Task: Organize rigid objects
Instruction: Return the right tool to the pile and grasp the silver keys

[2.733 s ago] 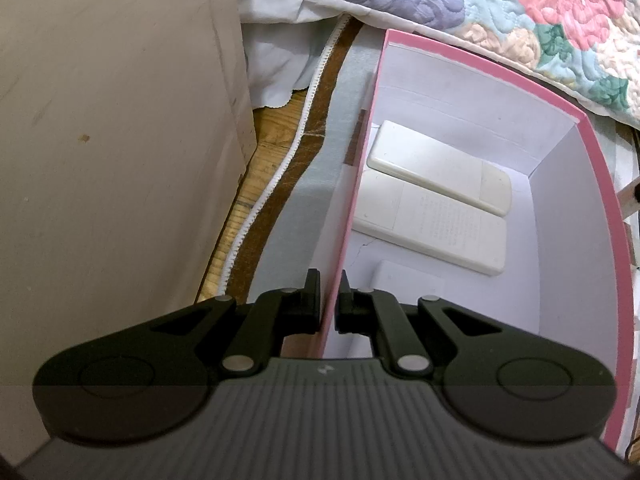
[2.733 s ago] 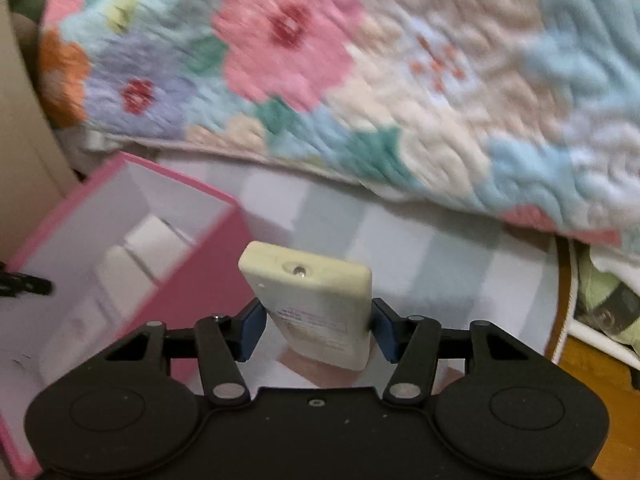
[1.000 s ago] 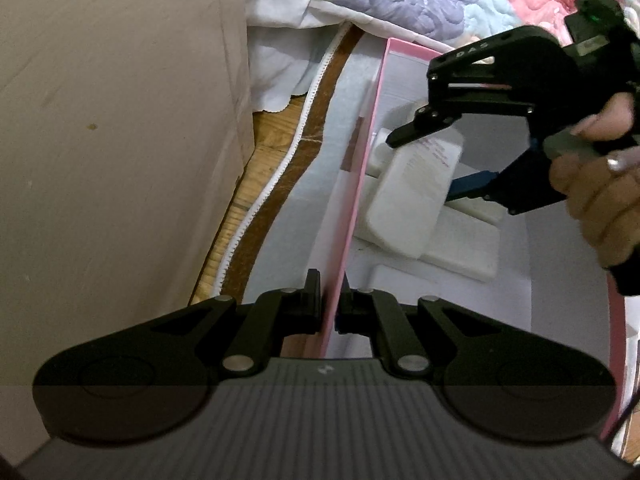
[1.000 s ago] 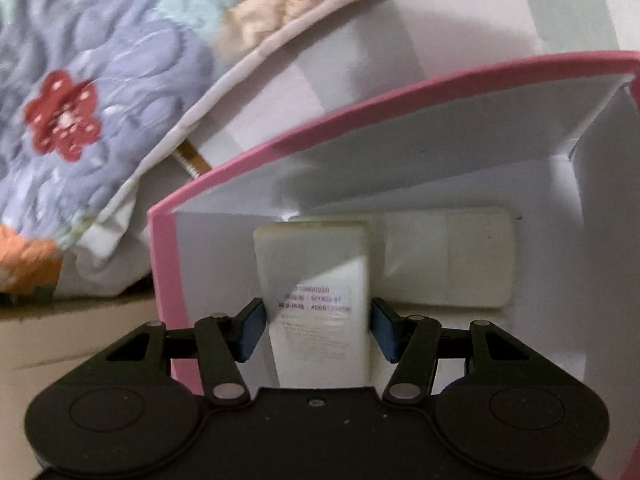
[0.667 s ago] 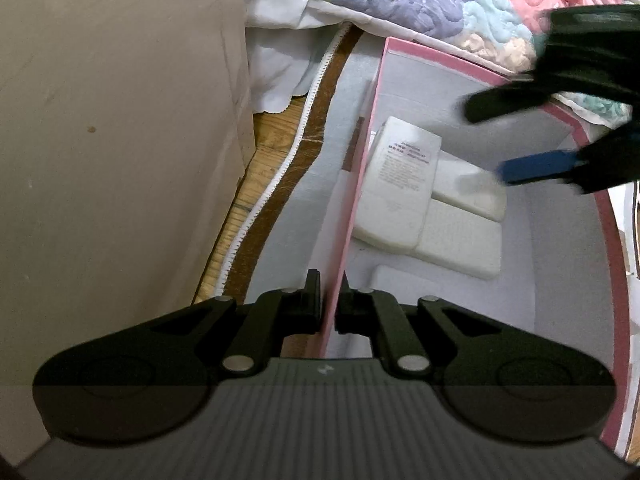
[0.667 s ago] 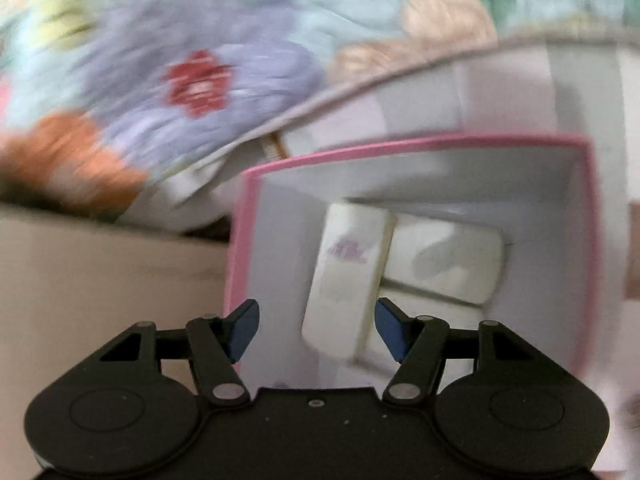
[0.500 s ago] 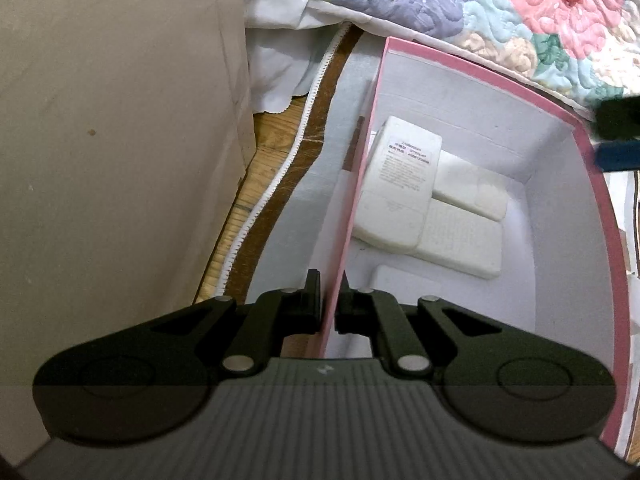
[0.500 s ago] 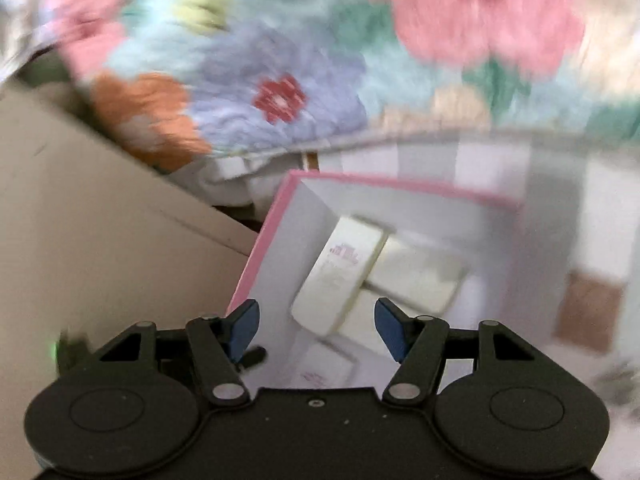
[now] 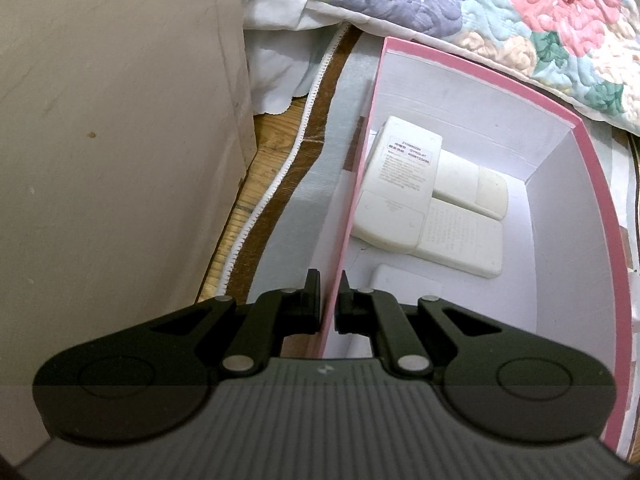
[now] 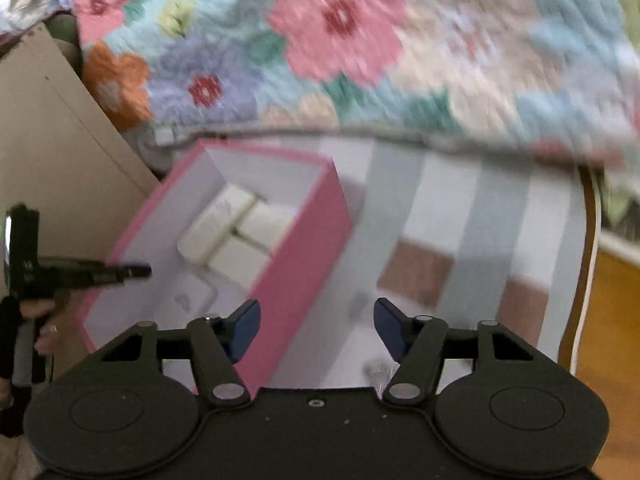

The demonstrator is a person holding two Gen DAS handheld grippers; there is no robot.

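1. Floral quilt (image 10: 360, 52): spread along the far side, behind the box.
2. Striped mat (image 10: 472, 216): lies under the box.
3. Pink box (image 9: 552, 208): white inside, standing on the mat.
4. Left gripper (image 9: 329, 304): jaws clamped on the box's near side wall.
5. Right gripper (image 10: 316, 326): jaws spread wide, holding nothing, beside the box.
6. Labelled remote (image 9: 400, 192): inside the box, lying across two other white remotes (image 9: 464, 216).

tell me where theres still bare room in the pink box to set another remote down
Inside the pink box, the bare floor lies along the right wall, beside the two flat remotes. The left side is crowded: the labelled remote lies across them against the left wall, which the left hand-held gripper clamps. A white item fills the near end.
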